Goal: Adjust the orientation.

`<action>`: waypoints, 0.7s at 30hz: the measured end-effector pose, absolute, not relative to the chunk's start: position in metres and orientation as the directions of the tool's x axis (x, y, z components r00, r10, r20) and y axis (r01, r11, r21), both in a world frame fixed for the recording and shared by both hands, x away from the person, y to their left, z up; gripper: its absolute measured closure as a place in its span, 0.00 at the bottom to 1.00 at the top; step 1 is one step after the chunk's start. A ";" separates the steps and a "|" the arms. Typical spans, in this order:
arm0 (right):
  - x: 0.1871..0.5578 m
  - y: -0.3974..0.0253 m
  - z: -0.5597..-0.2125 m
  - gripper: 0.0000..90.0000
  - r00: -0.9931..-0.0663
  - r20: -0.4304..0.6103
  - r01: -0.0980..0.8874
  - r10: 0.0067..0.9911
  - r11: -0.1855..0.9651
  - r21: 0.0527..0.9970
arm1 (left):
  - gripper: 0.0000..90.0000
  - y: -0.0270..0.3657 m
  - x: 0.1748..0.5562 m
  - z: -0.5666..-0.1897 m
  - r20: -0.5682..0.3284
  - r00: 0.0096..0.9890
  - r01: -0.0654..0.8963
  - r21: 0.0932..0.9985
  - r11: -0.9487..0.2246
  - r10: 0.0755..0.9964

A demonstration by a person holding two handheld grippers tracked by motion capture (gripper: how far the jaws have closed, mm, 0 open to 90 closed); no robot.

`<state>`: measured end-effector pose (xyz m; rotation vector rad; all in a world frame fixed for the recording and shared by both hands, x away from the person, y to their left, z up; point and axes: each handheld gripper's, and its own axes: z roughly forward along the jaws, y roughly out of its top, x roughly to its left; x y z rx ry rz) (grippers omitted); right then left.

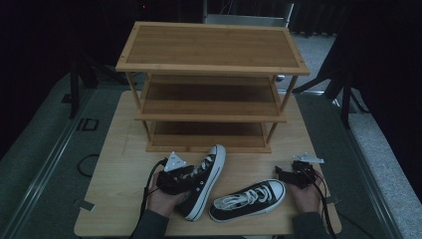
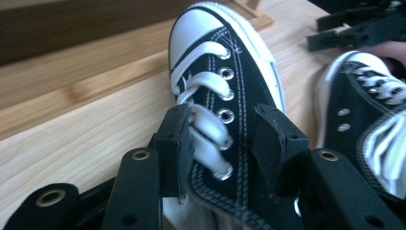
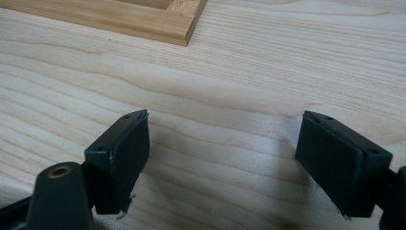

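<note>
While the three-tier wooden rack is standing at the far half of the table, I am watching my left gripper clamping one black sneaker at the near edge of the tabletop. In the left gripper view its two jaws are sitting on either side of the shoe's upper, one pad pressing against the white laces and the other against the black canvas by the eyelets, so the jaws are closing partway with the sneaker caught between them. That shoe is lying with its white toe cap pointing away toward the rack's bottom shelf, and in the high view its toe is reaching close to the rack's base. The person's left hand is wrapping around the gripper from below.

The second sneaker is resting just to the right of the first, on its sole, toe pointing to the right, near the first one at the heel end; I cannot tell whether they are touching. It is also showing at the right side of the left gripper view.

My right gripper is hovering to the right of that second shoe, apart from it. In the right gripper view its jaws are standing wide apart over bare table wood, gripping nothing, with a corner of the rack's base lying beyond them
</note>
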<state>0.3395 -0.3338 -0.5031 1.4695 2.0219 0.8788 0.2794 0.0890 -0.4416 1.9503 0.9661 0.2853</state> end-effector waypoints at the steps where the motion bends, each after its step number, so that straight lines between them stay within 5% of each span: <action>1: 0.340 -0.334 -0.503 0.21 -0.303 -0.014 0.640 0.953 0.214 0.738 | 0.63 0.089 0.278 -0.440 -0.178 0.672 0.508 0.818 -0.272 0.719; 21: 0.340 -0.333 -0.503 0.21 -0.307 -0.013 0.639 0.952 0.217 0.738 | 0.62 0.104 0.266 -0.436 -0.160 0.691 0.496 0.814 -0.302 0.705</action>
